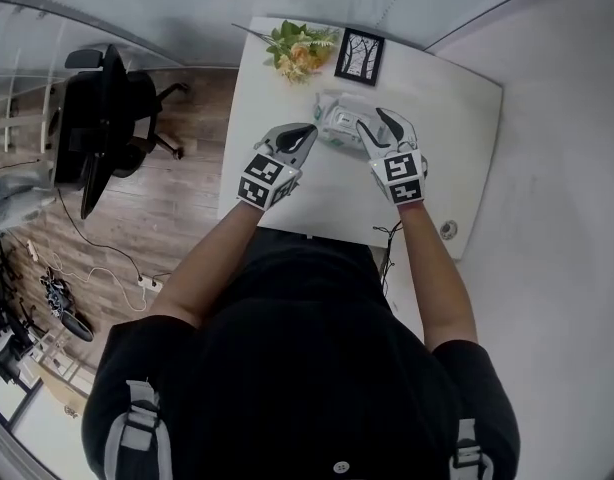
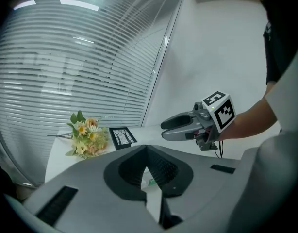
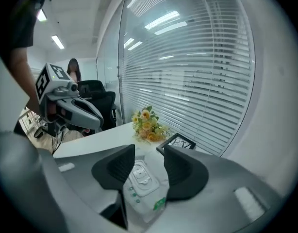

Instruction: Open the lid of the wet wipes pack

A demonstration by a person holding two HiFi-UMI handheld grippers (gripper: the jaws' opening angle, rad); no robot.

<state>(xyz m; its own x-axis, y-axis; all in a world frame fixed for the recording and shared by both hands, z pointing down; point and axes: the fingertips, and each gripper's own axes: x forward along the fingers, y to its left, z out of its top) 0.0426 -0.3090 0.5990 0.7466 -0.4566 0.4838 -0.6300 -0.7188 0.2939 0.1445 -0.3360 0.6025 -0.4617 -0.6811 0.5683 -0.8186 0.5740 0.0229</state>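
Observation:
The wet wipes pack (image 1: 337, 120) lies on the white table (image 1: 457, 138), pale with green print, between my two grippers. In the right gripper view the pack (image 3: 141, 181) shows below and beyond the jaws, and its white lid (image 3: 138, 173) lies flat. My right gripper (image 1: 375, 120) hangs over the pack's right end, jaws apart with no pad on it. My left gripper (image 1: 305, 132) hangs at the pack's left edge, its jaw tips together. Only a sliver of the pack (image 2: 150, 182) shows beneath the left gripper (image 2: 146, 148).
A bunch of flowers (image 1: 302, 48) and a black picture frame (image 1: 359, 56) stand at the table's far edge behind the pack. A cable (image 1: 387, 236) and a round grommet (image 1: 448, 230) sit at the near edge. An office chair (image 1: 107, 123) stands on the floor to the left.

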